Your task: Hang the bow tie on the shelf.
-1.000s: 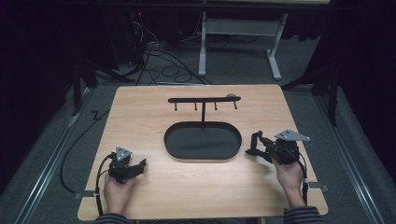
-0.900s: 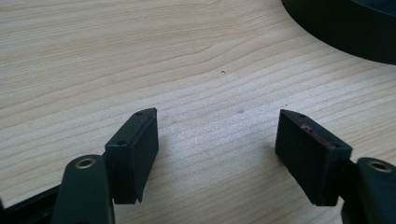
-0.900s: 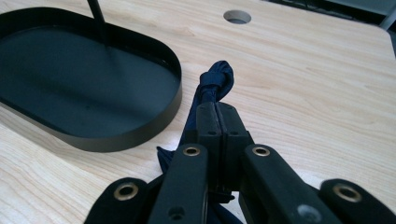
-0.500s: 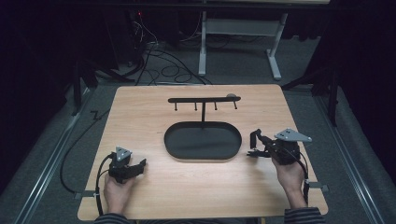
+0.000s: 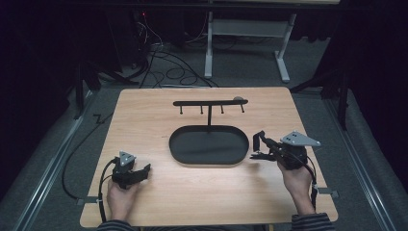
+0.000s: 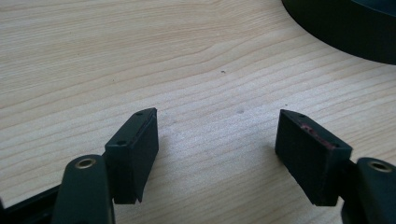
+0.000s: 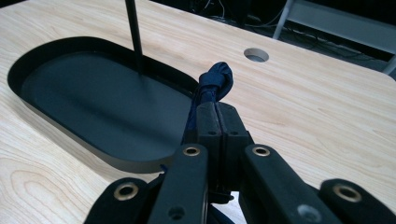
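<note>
A black oval tray (image 5: pixel 209 163) lies mid-table, and from its far side rises a thin post (image 7: pixel 133 32) bearing a horizontal bar (image 5: pixel 210 102) with several small hooks. Just right of the tray, my right gripper (image 5: pixel 256 153) hangs a little above the wood, shut on a dark blue fabric band (image 7: pixel 215 81) that pokes out past the fingertips. In the high view that band (image 5: pixel 260 138) sticks up from the gripper. In its own view the right gripper (image 7: pixel 218 109) points over the tray's rim (image 7: pixel 116 161). My left gripper (image 5: pixel 142 169) rests at the near left; its jaws (image 6: pixel 217 126) stand open over bare wood.
The wooden table (image 5: pixel 144 120) has a round hole (image 7: pixel 256 55) behind the bar's right end. Cables and a white table frame (image 5: pixel 245 29) lie on the dark floor beyond the far edge. A cable (image 5: pixel 102 183) trails from the left gripper.
The right gripper has lifted slightly with the blue band still in it. The left gripper has stayed where it was.
</note>
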The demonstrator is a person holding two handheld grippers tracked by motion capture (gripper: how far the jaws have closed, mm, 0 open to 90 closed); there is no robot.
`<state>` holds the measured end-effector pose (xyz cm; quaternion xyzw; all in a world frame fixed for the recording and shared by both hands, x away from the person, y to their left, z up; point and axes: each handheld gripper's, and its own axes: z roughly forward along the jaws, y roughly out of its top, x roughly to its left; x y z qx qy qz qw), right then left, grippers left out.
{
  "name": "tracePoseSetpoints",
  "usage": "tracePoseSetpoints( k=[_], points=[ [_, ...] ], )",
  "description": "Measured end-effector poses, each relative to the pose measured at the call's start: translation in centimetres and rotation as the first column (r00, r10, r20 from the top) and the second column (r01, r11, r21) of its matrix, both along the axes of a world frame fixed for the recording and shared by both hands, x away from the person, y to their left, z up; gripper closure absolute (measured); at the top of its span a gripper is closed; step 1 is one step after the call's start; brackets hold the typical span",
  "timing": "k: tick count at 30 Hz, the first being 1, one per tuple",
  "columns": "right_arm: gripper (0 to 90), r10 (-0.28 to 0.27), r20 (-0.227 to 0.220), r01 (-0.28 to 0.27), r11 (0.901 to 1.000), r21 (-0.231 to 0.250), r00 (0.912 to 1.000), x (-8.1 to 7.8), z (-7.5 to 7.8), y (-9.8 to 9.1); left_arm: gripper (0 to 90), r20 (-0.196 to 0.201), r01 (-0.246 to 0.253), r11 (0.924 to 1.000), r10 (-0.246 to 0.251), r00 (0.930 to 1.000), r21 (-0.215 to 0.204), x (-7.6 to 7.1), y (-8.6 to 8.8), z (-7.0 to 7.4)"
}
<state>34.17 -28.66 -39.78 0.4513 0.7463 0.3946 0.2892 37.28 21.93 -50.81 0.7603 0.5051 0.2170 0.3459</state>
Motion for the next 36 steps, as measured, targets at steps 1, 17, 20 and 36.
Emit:
tracePoseSetpoints(
  k=[1, 17, 20, 36],
  points=[
    [90.0, 0.0, 0.0, 0.0, 1.0, 0.0, 1.0, 0.0, 0.0, 0.0, 30.7, 0.001, -0.001, 1.0, 0.001, 1.0, 0.0, 0.0, 0.0, 0.0],
    [90.0, 0.052, 0.011, -0.052, 0.9983, 0.024, 0.9986, 0.3, 1.1, 1.0, 30.7, 0.001, -0.001, 1.0, 0.001, 1.0, 0.0, 0.0, 0.0, 0.0],
    [90.0, 0.057, 0.015, -0.058, 0.998, 0.026, 0.9982, 0.4, 1.2, 1.2, 30.7, 0.001, -0.001, 1.0, 0.001, 1.0, 0.0, 0.0, 0.0, 0.0],
    [90.0, 0.115, 0.016, -0.116, 0.9917, 0.055, 0.9932, 1.3, 2.1, 2.4, 30.7, 0.002, -0.001, 1.0, 0.001, 1.0, 0.0, 0.0, 0.0, 0.0]
  ],
)
